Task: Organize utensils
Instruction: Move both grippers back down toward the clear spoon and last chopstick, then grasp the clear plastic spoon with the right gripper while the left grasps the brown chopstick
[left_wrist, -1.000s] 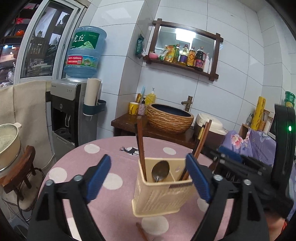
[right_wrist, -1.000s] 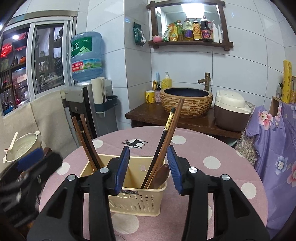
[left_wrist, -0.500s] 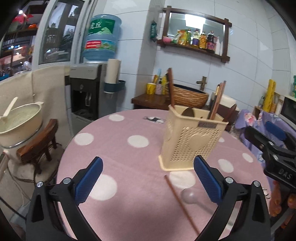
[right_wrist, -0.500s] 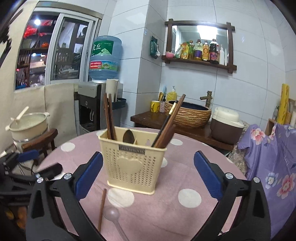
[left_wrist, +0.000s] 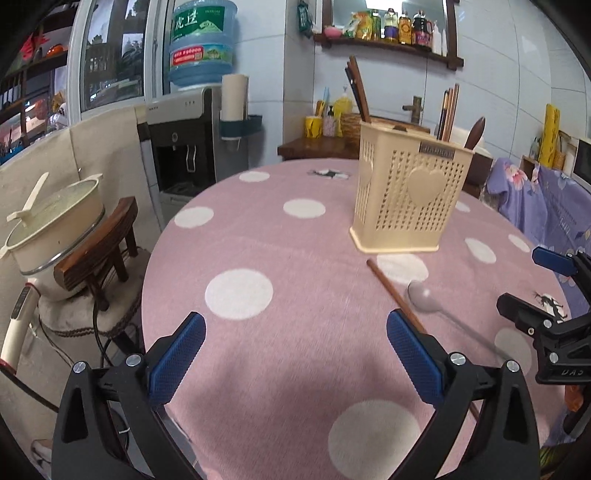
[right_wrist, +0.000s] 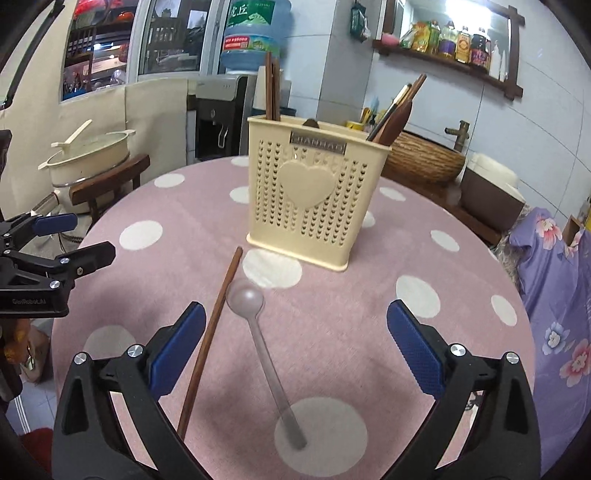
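Observation:
A cream perforated utensil holder (right_wrist: 314, 195) stands on the pink dotted table (right_wrist: 369, 332), holding brown chopsticks (right_wrist: 271, 86) and a wooden spoon (right_wrist: 397, 118). It also shows in the left wrist view (left_wrist: 406, 195). A single brown chopstick (right_wrist: 212, 336) and a translucent spoon (right_wrist: 264, 347) lie on the table in front of it, between my right gripper's (right_wrist: 295, 345) open fingers. They also show in the left wrist view, the chopstick (left_wrist: 393, 291) and the spoon (left_wrist: 424, 297). My left gripper (left_wrist: 295, 347) is open and empty over the table's left part.
A cream pot (left_wrist: 51, 225) sits on a wooden stool (left_wrist: 99, 240) left of the table. A water dispenser (left_wrist: 192, 136) and a counter with a woven basin (right_wrist: 424, 158) stand behind. Purple floral cloth (right_wrist: 554, 277) hangs at the right.
Both grippers have pulled back and down from the holder toward the table's near side. The right gripper has opened wide. The loose chopstick and spoon have come into view.

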